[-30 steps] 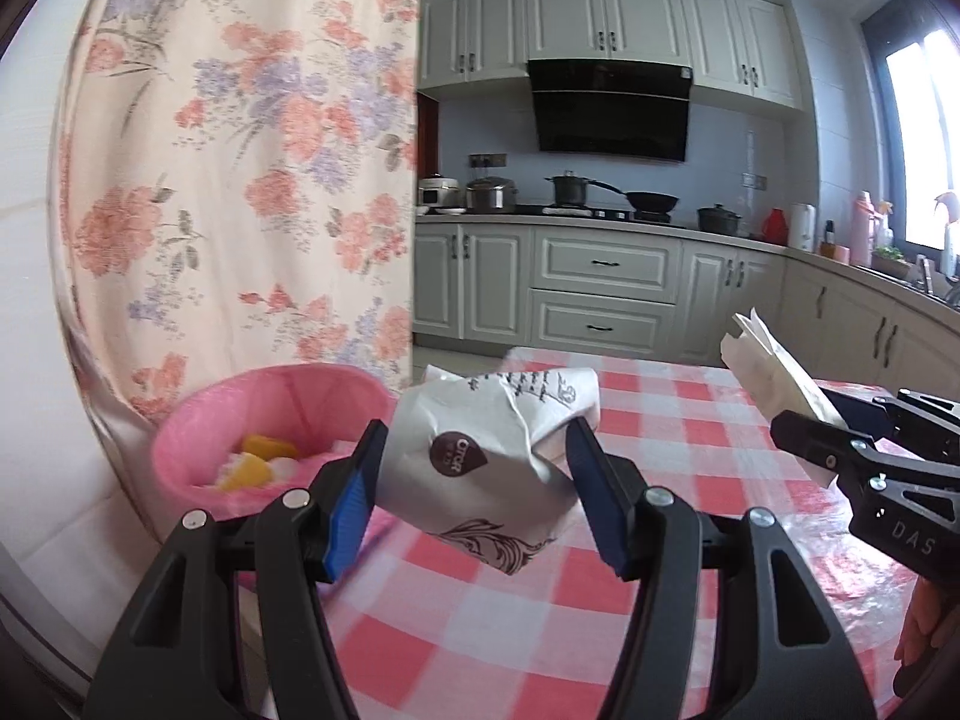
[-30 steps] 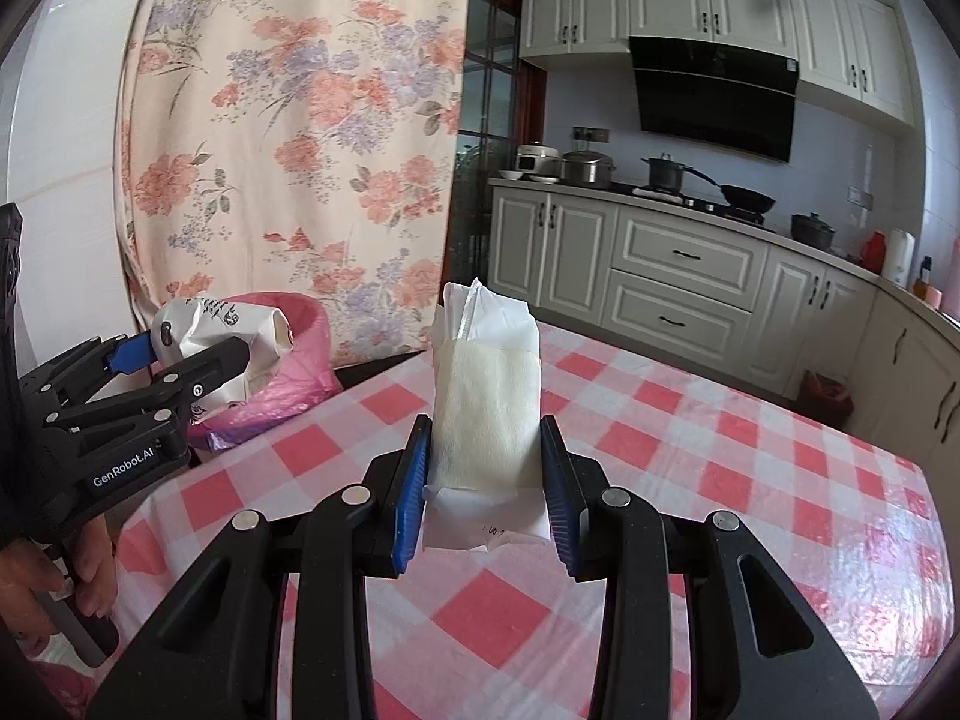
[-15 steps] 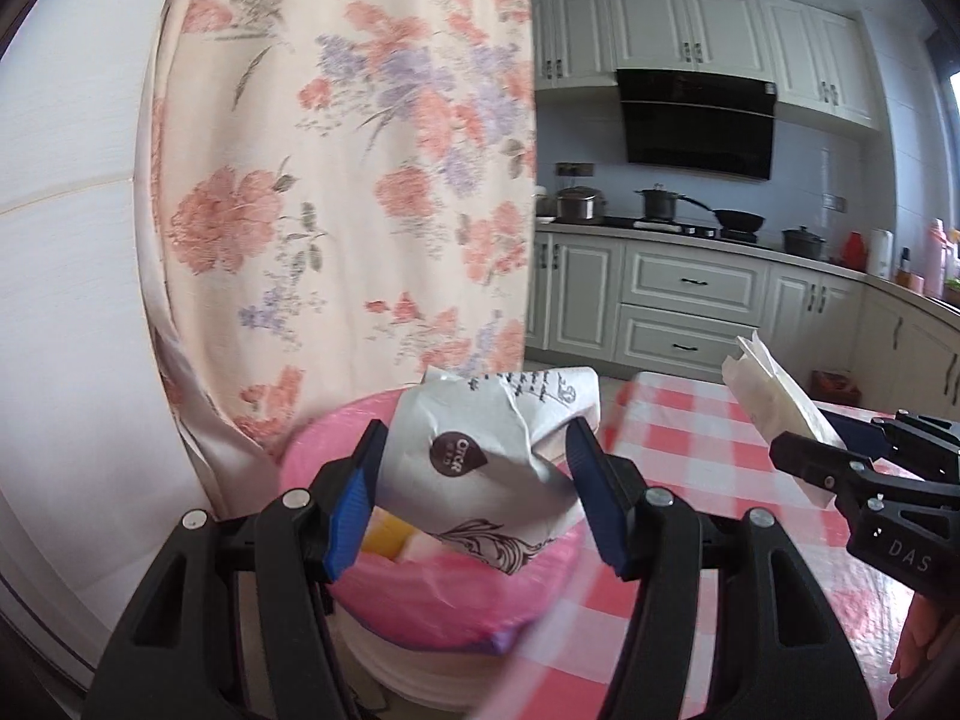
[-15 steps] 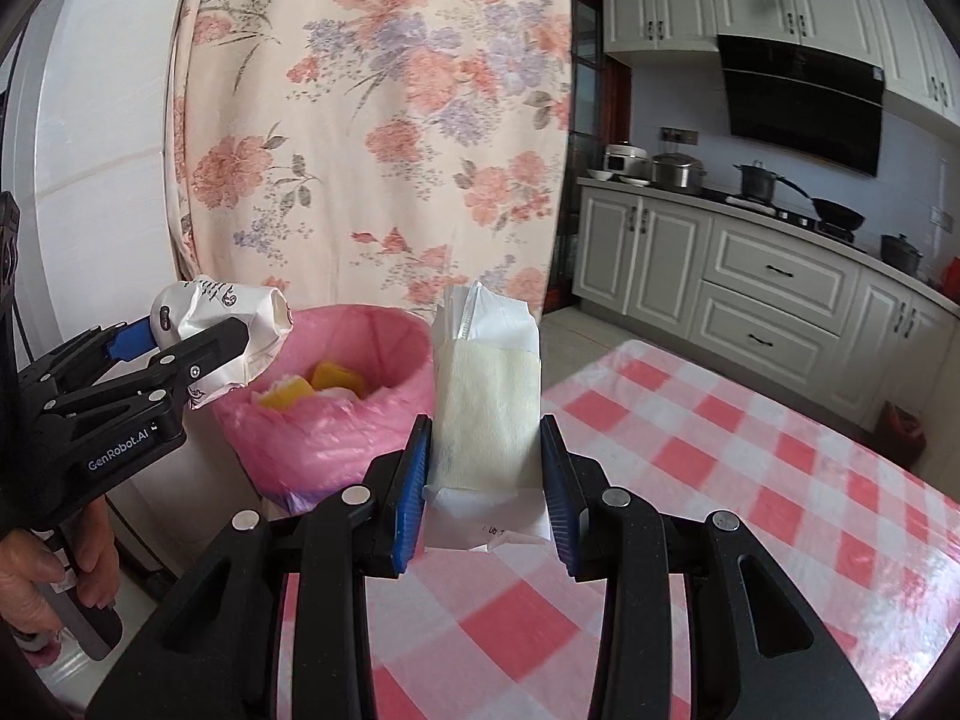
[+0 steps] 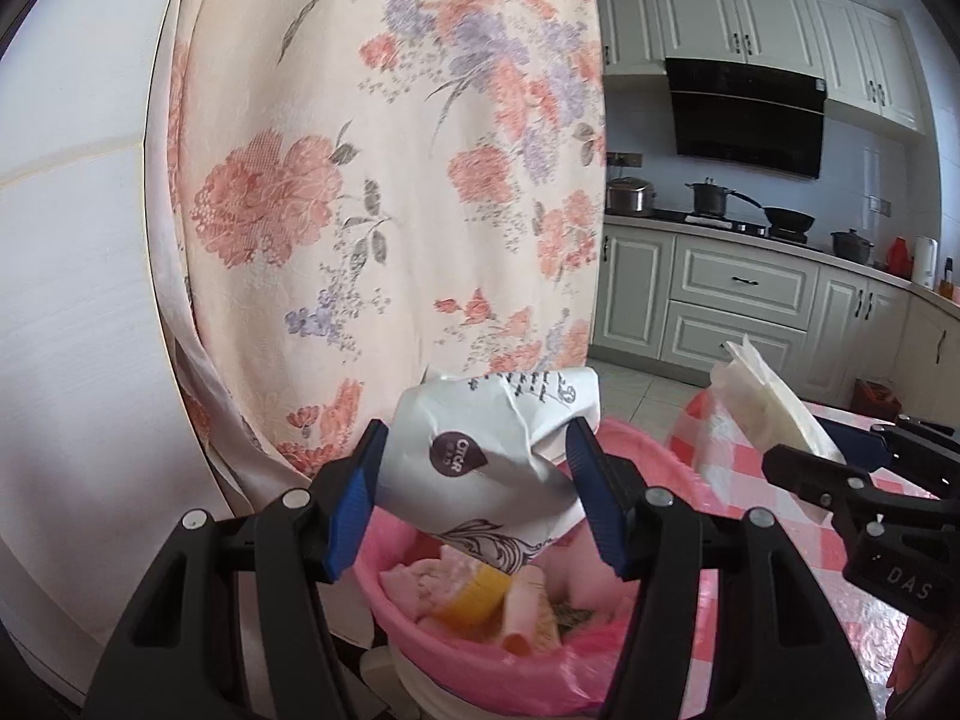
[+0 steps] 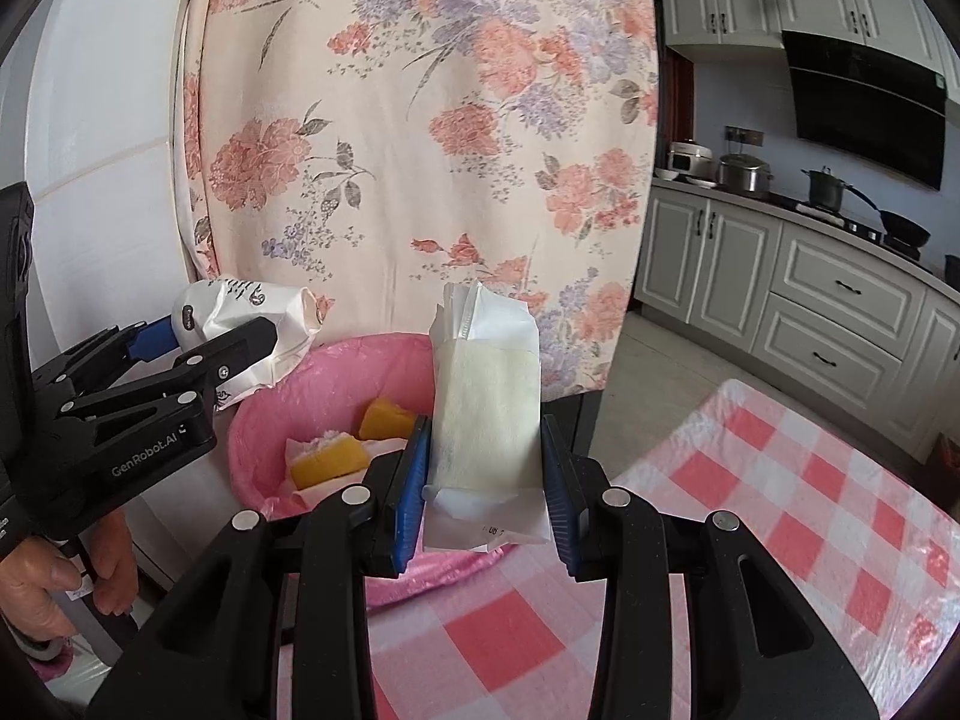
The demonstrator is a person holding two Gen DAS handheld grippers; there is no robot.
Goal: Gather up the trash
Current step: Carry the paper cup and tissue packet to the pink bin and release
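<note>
The left gripper (image 5: 474,495) is clamping a crumpled white wrapper (image 5: 480,456) above the pink-lined bin (image 5: 654,468) beside the table edge (image 6: 708,420). The right gripper (image 6: 483,480) is pinching a tissue packet (image 6: 486,414) near the bin.

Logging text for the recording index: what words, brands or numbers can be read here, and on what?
"GenRobot.AI": side of the left gripper, seen in the right wrist view.
"DAS": body of the right gripper, seen in the left wrist view.
Dark drop-shaped logo on the crumpled white bag: letters too small to read surely.
Script along the bag's top edge: unreadable.
Small print at the foot of the paper packet: unreadable.
</note>
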